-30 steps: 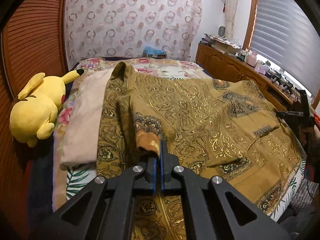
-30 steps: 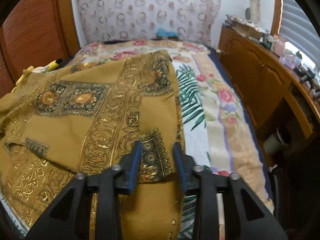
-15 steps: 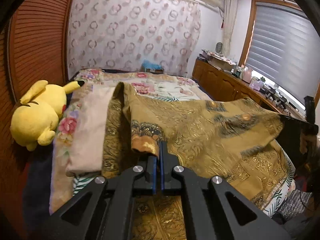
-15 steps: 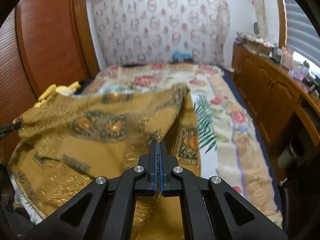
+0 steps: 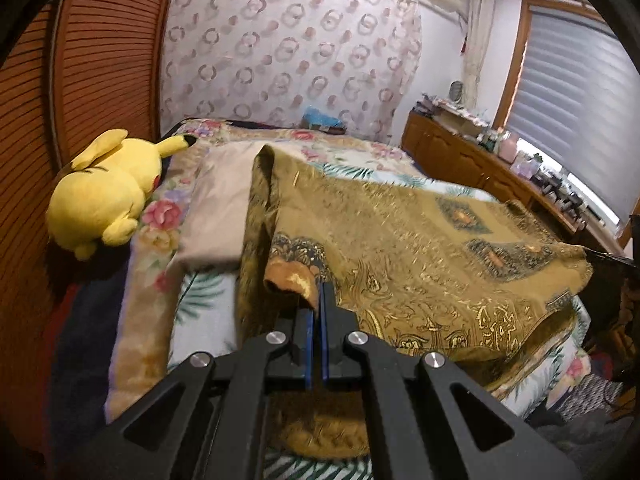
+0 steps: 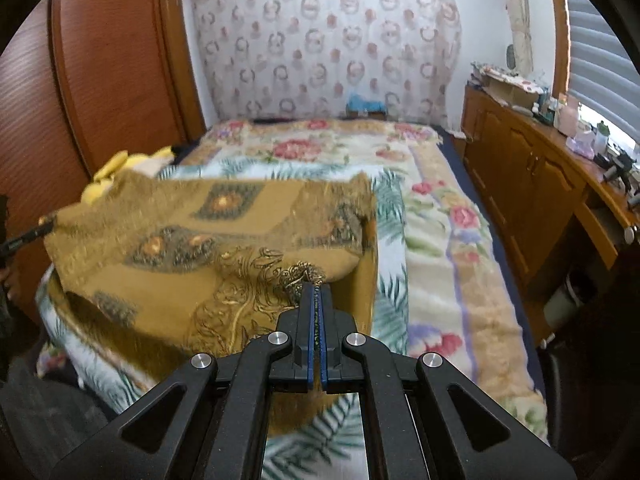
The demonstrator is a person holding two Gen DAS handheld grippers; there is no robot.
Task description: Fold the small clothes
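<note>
A mustard-gold patterned garment [image 5: 400, 248] is stretched above the bed between both grippers, its far part still resting on the blanket. My left gripper [image 5: 316, 292] is shut on a bunched corner of the garment at its left side. In the right wrist view the same garment [image 6: 180, 240] hangs lifted, and my right gripper [image 6: 316, 288] is shut on its near right edge. The other gripper's tip shows at the far edge of each view, holding the opposite corner.
The floral blanket [image 6: 440, 208] covers the bed. A folded beige cloth [image 5: 220, 208] lies beside the garment, and a yellow plush toy [image 5: 104, 192] sits by the wooden wardrobe [image 5: 100, 60]. A cluttered wooden dresser [image 6: 540, 168] runs along the right under the window blinds.
The right gripper closed on the garment's edge and rose, lifting it off the bed. The left gripper also pulled back with its corner, so the cloth now hangs stretched between them.
</note>
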